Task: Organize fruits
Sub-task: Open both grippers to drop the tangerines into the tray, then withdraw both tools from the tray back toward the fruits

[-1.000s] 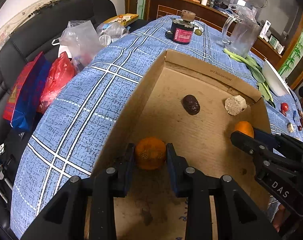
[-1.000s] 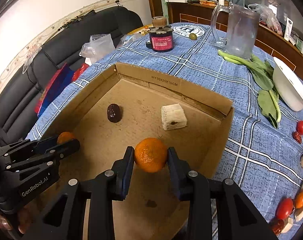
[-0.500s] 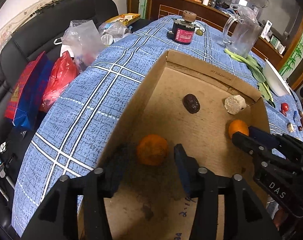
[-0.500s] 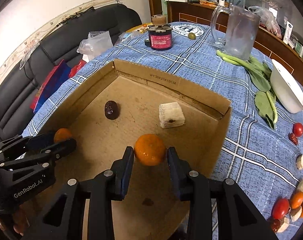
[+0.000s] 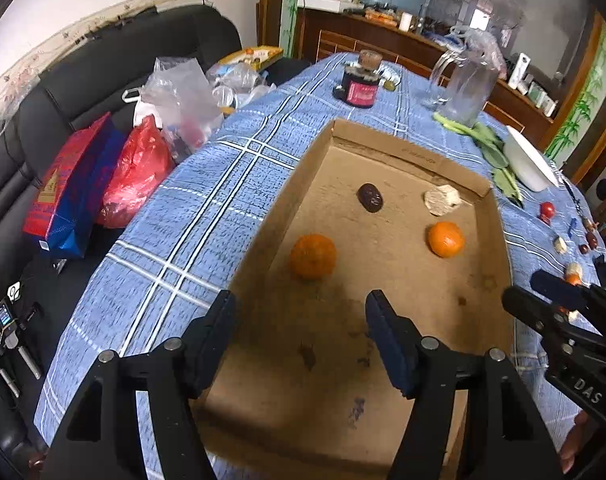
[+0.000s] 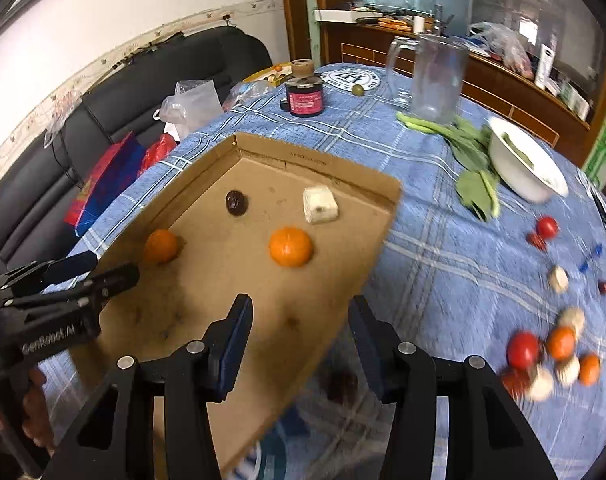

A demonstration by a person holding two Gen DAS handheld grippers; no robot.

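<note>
both the left gripper (image 5: 299,316) and right gripper (image 6: 301,320) hang open and empty, an orange (image 5: 313,256) (image 6: 291,247) ahead of each in the cardboard box (image 5: 415,154)

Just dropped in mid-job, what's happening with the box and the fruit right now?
Both grippers are open over the cardboard box. The left gripper hangs just short of one orange; the right gripper has another orange ahead of it. Both oranges sit on the box floor with a dark date and a pale chunk. More fruit waits on the tablecloth.

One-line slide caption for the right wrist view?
Open right tongs above cardboard box holding two tangerines.
</note>
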